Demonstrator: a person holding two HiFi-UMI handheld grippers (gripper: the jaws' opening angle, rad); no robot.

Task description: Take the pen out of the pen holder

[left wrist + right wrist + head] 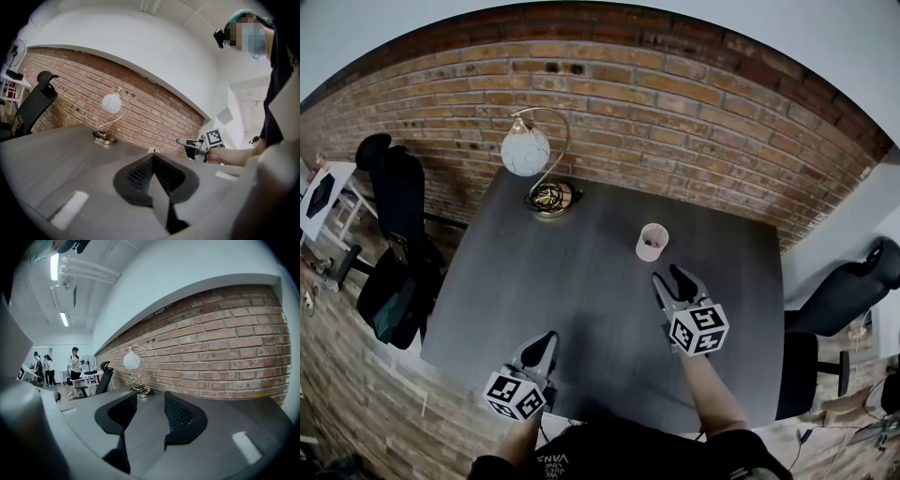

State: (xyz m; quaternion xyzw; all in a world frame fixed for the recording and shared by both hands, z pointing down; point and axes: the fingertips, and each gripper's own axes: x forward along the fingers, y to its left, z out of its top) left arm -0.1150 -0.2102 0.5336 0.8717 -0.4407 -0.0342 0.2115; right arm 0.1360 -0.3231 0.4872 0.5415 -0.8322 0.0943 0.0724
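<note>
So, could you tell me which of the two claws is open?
The right claw, spread wide with nothing in it; the left claw is shut.

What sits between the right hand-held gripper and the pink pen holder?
Nothing: in the head view only a bare stretch of dark grey table top separates the right hand-held gripper, jaws apart, from the pale pink cylindrical pen holder.

Office-type room: red brick wall, dark grey square table, black high-backed swivel office chairs at its left and right edges, ceiling strip lights.
</note>
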